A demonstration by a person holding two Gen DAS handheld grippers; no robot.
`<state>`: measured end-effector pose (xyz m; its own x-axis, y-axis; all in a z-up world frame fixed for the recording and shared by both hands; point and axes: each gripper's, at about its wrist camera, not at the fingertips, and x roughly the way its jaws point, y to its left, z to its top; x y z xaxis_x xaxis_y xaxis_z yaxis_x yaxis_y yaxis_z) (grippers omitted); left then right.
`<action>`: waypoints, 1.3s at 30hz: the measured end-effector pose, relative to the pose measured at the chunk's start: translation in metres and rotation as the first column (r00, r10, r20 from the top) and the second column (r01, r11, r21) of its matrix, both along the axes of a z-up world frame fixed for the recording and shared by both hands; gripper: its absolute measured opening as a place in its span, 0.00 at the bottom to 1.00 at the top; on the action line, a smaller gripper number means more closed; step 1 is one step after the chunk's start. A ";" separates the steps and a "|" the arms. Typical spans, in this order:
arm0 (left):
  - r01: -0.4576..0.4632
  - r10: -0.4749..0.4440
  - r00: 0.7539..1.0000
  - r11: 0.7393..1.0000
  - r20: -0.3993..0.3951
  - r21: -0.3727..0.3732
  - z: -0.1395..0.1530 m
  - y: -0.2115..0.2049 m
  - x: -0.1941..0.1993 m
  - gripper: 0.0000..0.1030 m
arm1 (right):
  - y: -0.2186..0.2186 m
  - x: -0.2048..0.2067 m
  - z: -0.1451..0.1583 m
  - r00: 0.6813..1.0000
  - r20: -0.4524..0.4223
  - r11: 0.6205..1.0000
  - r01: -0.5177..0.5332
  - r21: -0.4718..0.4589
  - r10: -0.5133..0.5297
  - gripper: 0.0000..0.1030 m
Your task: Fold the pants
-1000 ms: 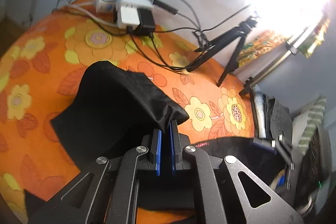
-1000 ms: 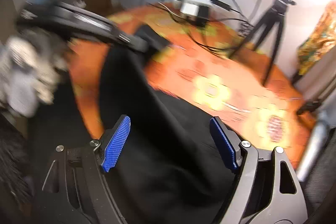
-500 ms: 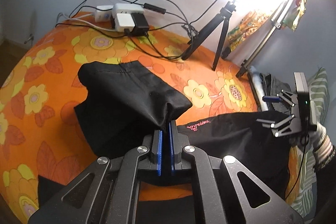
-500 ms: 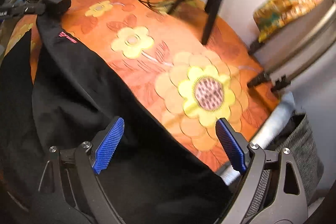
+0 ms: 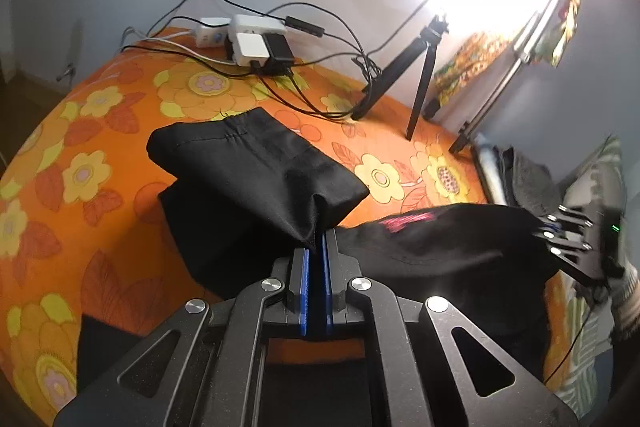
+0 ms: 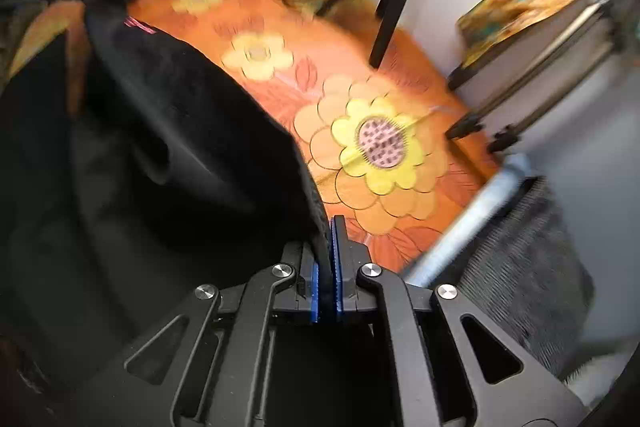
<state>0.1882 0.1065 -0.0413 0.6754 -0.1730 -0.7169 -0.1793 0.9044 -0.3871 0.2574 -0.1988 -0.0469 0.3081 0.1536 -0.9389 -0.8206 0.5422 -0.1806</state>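
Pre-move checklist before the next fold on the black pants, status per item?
1. Left gripper shut on the black fabric pants: ok.
2. Right gripper shut on the pants' edge: ok.
3. Fabric between the two grips free of twists: cannot tell, right wrist view is blurred.
4. Black tripod and white power strip with cables apart from the pants: ok.
5. Pants supported on the orange floral bedspread: ok for the part near the left gripper; the rest is lifted.

Pink lettering on the black pants point(image 5: 408, 221), too blurred to read; no other text.
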 end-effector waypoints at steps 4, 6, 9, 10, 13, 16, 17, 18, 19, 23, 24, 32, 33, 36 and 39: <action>-0.013 0.013 0.999 1.000 0.031 -0.025 0.004 0.003 -0.022 0.04 | -0.012 -0.040 0.047 0.998 0.055 0.999 0.006 0.037 -0.008 0.05; -0.010 0.011 0.999 0.999 0.034 -0.034 0.004 0.002 -0.036 0.04 | -0.014 -0.070 0.062 0.997 0.082 0.999 -0.001 0.035 -0.002 0.05; -0.015 0.016 1.000 0.998 0.014 -0.061 -0.002 0.004 -0.055 0.06 | -0.015 -0.119 0.070 0.993 0.118 1.000 -0.018 0.013 0.017 0.05; -0.017 0.017 1.000 0.997 0.010 -0.069 -0.003 0.006 -0.061 0.07 | -0.014 -0.134 0.070 0.992 0.124 1.000 -0.020 0.010 0.018 0.05; -0.016 0.015 1.000 0.997 -0.012 -0.071 -0.005 0.011 -0.091 0.14 | -0.016 -0.180 0.066 0.994 0.106 0.999 -0.041 0.024 0.038 0.05; -0.014 0.011 0.999 0.997 -0.031 -0.071 -0.005 0.015 -0.120 0.20 | -0.018 -0.219 0.055 0.996 0.069 0.998 -0.061 0.023 0.059 0.05; -0.015 0.013 0.999 0.998 -0.033 -0.068 -0.004 0.016 -0.127 0.22 | -0.018 -0.232 0.050 0.996 0.054 0.997 -0.070 0.013 0.069 0.05; -0.014 0.012 0.999 0.998 -0.035 -0.067 -0.004 0.018 -0.136 0.26 | -0.017 -0.243 0.044 0.995 0.051 0.996 -0.087 -0.004 0.087 0.05; -0.014 0.011 0.999 0.998 -0.043 -0.069 -0.005 0.019 -0.144 0.30 | -0.016 -0.252 0.038 0.994 0.051 0.995 -0.099 -0.021 0.100 0.05; -0.049 0.045 0.997 0.996 -0.061 -0.071 -0.011 0.030 -0.168 0.41 | -0.016 -0.274 0.012 0.994 0.048 0.993 -0.090 -0.078 0.094 0.05; -0.064 0.059 0.996 0.994 -0.064 -0.086 -0.013 0.035 -0.173 0.41 | -0.016 -0.279 0.007 0.995 0.043 0.993 -0.083 -0.082 0.087 0.05; -0.103 0.095 0.993 0.986 -0.064 -0.130 -0.017 0.050 -0.173 0.43 | -0.016 -0.309 -0.006 0.990 0.017 0.977 -0.134 -0.165 0.139 0.13; -0.103 0.096 0.993 0.988 -0.067 -0.117 -0.016 0.049 -0.169 0.44 | -0.017 -0.309 -0.003 0.990 0.008 0.978 -0.134 -0.158 0.137 0.16; -0.100 0.091 0.993 0.987 -0.071 -0.130 -0.016 0.052 -0.161 0.44 | -0.019 -0.306 0.017 0.995 -0.040 0.994 -0.090 -0.061 0.088 0.43; -0.116 0.110 0.992 0.988 -0.058 -0.102 -0.012 0.058 -0.161 0.45 | -0.011 -0.302 0.047 0.996 -0.079 0.993 -0.040 0.112 0.049 0.52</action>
